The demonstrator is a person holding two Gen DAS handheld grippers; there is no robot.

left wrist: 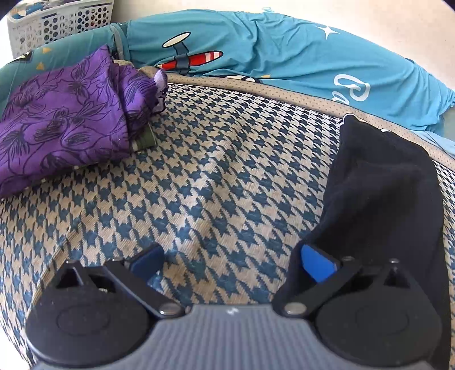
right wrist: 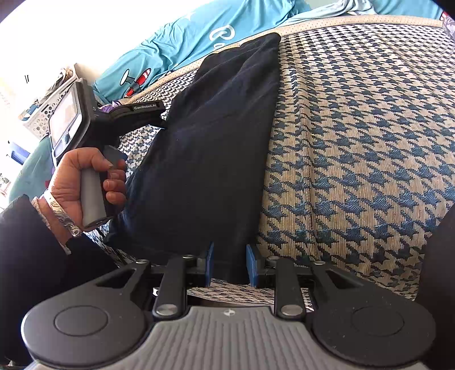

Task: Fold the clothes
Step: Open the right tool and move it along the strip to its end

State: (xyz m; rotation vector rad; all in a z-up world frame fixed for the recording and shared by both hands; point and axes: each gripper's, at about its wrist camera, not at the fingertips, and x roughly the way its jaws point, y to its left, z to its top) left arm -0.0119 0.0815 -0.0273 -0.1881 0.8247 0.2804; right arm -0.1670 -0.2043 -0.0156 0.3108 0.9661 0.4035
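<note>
On houndstooth cover (right wrist: 355,128): lying soft, limp black garment (right wrist: 216,159); right gripper (right wrist: 229,266) pinching near edge, left gripper (left wrist: 231,263) gaping wide.

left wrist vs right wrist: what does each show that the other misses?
Left wrist only: folded purple floral garment, and the left gripper open, one finger against the black garment. Right wrist only: the person's left hand on the other gripper's handle, and the right gripper with the black garment's edge between its fingers. Both: black garment, houndstooth cover, teal airplane bedding, white basket.
</note>
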